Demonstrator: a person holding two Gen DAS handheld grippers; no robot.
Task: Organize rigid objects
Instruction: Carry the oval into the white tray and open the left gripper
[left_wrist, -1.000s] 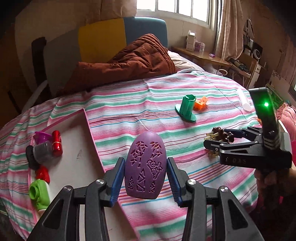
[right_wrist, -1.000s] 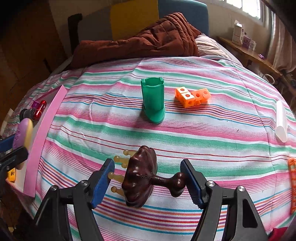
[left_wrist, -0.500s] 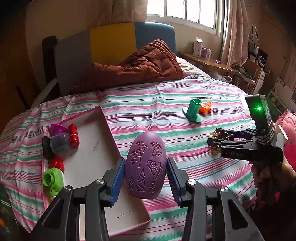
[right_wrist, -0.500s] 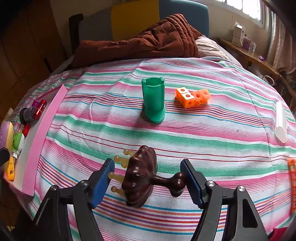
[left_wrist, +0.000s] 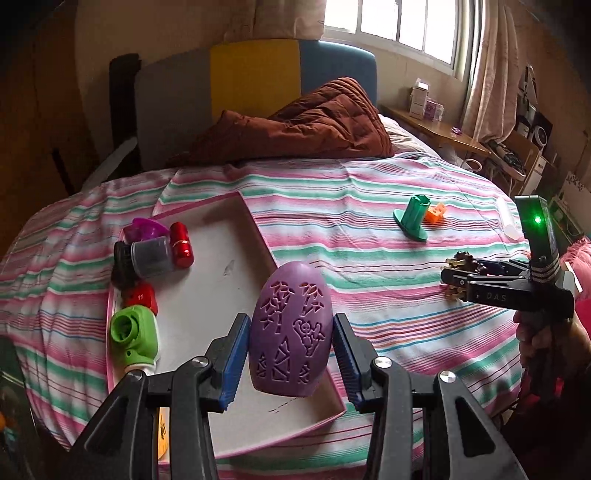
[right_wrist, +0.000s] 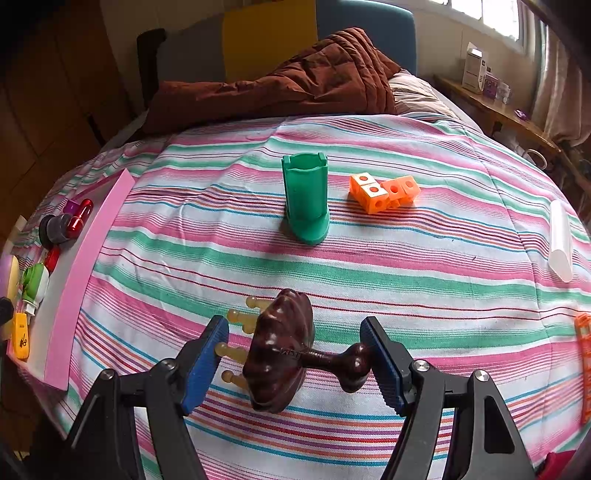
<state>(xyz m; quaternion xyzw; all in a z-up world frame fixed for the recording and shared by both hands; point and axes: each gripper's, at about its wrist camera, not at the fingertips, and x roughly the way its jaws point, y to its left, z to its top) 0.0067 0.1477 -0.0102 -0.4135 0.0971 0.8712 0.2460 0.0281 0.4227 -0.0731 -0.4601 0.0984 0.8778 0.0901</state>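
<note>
My left tool (left_wrist: 290, 360) is pinching a purple egg-shaped plastic piece with cut-out patterns (left_wrist: 291, 332), both blue pads flat against its sides. The egg hangs upright above the near right part of a shallow white tray with a pink rim (left_wrist: 207, 295), which sits at about ten o'clock from the tool on the striped bed cover (left_wrist: 369, 266).

Along the tray's far left edge I see a red metallic cylinder (left_wrist: 181, 244), a grey capsule-shaped container with a black cap (left_wrist: 147, 256), a translucent purple piece (left_wrist: 144, 227) behind them, a small red block marked 11 (left_wrist: 141, 295) and a lime-green plastic piece with a round opening (left_wrist: 133, 332) nearest me.

My right tool (right_wrist: 295, 363) is closed on a dark brown glossy wooden massager with a knobbed handle and pale amber pegs (right_wrist: 280, 350): the left pad presses a peg tip, the right pad meets the handle's ball end. It sits low over the cover; I cannot tell whether it touches the fabric. From the left camera that tool (left_wrist: 452, 275) appears at three o'clock, held by a hand (left_wrist: 546, 339).

From the right camera, at twelve o'clock stands a green plastic tube on a flared base (right_wrist: 306, 195), upright, with a cluster of orange linking cubes (right_wrist: 384, 192) just beside it at one o'clock. A white cylinder (right_wrist: 560, 240) lies at two o'clock, well apart. An orange lattice piece (right_wrist: 583, 354) shows at the right edge.
</note>
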